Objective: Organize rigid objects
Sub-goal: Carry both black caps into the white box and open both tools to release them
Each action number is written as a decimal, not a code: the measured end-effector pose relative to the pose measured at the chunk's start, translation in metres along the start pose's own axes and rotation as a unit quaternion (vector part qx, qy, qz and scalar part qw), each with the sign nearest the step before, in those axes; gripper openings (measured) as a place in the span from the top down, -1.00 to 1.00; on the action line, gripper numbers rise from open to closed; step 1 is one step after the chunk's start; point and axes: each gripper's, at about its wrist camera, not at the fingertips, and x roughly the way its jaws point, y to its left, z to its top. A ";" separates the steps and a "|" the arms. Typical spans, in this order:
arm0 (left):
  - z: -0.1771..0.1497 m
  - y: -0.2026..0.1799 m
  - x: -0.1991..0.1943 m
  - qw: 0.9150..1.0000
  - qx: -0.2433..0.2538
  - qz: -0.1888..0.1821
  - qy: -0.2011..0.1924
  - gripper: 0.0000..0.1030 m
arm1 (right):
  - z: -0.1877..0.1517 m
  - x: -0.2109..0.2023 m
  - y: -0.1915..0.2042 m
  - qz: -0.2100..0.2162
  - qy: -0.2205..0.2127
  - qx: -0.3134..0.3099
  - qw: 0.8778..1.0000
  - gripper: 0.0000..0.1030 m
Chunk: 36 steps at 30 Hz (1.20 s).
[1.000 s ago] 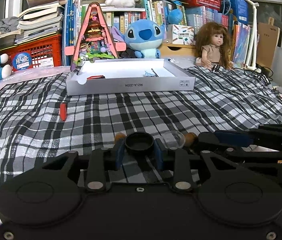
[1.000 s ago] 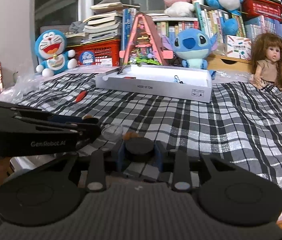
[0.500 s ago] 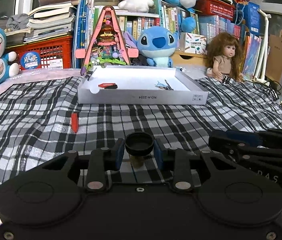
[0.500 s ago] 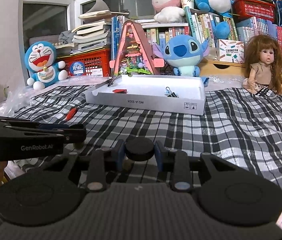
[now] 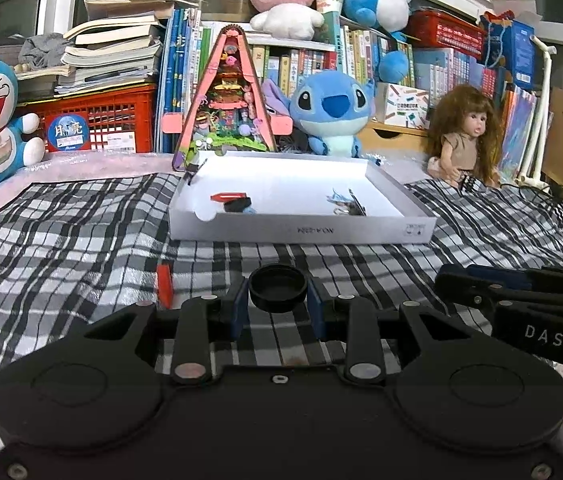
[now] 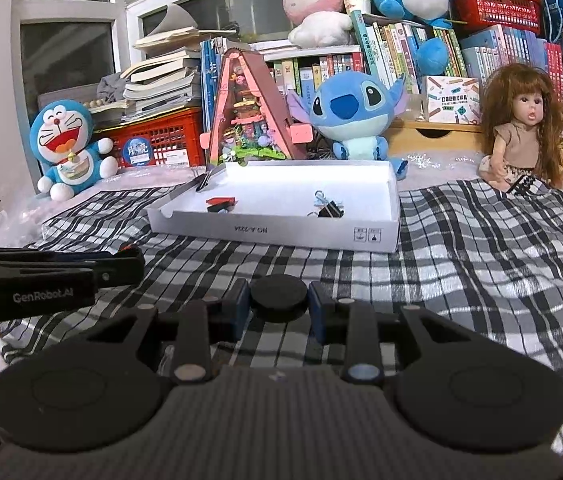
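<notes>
In the left wrist view my left gripper (image 5: 278, 295) is shut on a round black cap (image 5: 277, 280), hollow side up, held above the checked cloth. In the right wrist view my right gripper (image 6: 278, 306) is shut on a round black lid (image 6: 278, 292) with a flat top. Each gripper shows in the other's view: the right gripper (image 5: 447, 282) at the right edge, the left gripper (image 6: 137, 266) at the left edge. A shallow white box (image 5: 301, 233) lies ahead on the cloth; it holds a red clip (image 5: 227, 198) and black binder clips (image 5: 351, 208).
A small red piece (image 5: 164, 284) lies on the cloth, left of my left gripper. Behind the box (image 6: 273, 234) stand a pink triangular toy house (image 5: 227, 100), a blue plush (image 5: 331, 110), a doll (image 5: 463, 136), a red crate (image 5: 93, 120) and shelves of books.
Both grippers have risen off the cloth with their black pieces and come closer to the white box. The clear disc and brown beads by the fingertips have dropped out of view.
</notes>
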 end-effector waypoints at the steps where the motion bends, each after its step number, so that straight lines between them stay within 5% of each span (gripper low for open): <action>1: 0.002 0.001 0.002 1.000 -0.002 0.001 0.000 0.42 | 0.002 0.002 -0.001 0.000 0.000 0.001 1.000 0.28; 36: 0.128 0.052 0.149 0.996 -0.066 0.000 0.057 0.42 | 0.115 0.129 -0.061 0.003 0.073 0.124 0.990 0.29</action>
